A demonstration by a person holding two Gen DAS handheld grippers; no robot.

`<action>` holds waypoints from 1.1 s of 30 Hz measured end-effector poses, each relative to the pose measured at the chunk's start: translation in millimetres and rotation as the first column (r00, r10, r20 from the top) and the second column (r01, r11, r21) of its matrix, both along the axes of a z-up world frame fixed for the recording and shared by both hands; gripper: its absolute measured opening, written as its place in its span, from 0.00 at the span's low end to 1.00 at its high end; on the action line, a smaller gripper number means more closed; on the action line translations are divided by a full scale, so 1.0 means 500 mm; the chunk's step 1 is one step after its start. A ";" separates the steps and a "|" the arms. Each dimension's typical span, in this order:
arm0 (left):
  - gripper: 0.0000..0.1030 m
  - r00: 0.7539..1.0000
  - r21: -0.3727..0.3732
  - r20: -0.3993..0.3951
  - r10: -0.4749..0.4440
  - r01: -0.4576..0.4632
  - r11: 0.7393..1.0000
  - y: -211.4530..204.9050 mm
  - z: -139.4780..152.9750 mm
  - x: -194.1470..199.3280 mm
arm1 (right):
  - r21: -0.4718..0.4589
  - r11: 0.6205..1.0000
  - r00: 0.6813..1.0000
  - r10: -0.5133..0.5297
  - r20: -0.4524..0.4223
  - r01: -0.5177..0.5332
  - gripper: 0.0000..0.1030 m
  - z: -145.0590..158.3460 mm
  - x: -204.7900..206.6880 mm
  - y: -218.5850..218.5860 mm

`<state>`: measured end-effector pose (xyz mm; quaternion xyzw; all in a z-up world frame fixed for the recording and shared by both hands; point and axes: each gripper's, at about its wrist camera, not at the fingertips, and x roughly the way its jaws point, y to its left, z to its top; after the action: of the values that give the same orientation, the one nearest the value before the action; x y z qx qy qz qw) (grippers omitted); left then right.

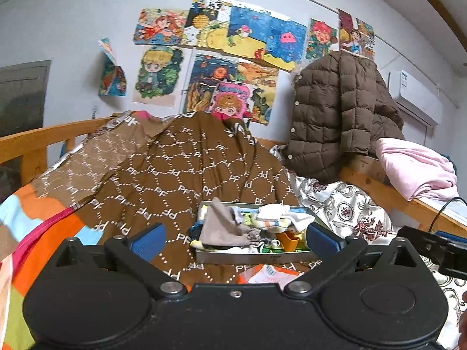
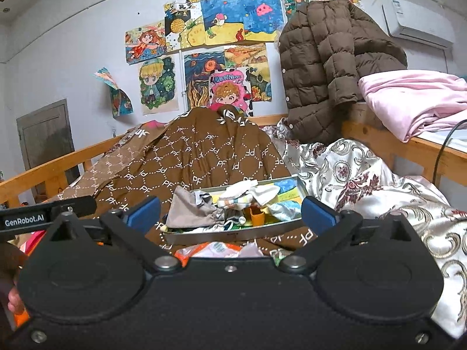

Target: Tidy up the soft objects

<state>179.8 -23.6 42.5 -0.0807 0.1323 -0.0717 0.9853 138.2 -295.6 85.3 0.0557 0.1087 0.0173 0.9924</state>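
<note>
A shallow metal tray [image 1: 251, 258] heaped with small soft things, a grey cloth pouch [image 1: 220, 227] and pale socks [image 1: 277, 214] among them, sits on a brown patterned blanket [image 1: 175, 175] on a bed. It lies just ahead of both claws. The left claw [image 1: 235, 237] and right claw [image 2: 232, 211] both gape wide and hold nothing, each framing the tray between its blue fingertips [image 2: 144, 213].
</note>
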 end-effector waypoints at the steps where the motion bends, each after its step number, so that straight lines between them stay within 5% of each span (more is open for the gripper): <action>1: 0.99 1.000 -0.004 -0.001 0.005 -0.005 1.000 0.004 0.000 -0.008 | 0.004 1.000 1.000 0.000 -0.002 0.000 0.99 -0.002 -0.009 0.000; 33: 0.99 0.998 0.016 -0.018 0.065 -0.065 0.998 0.039 -0.042 -0.184 | -0.006 0.998 0.997 -0.057 -0.044 0.056 0.99 -0.041 -0.173 0.031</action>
<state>87.9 -4.3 21.6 -0.0780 0.1392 -0.0379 0.9865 51.7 -280.1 64.7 0.0569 0.1290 -0.0122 0.9899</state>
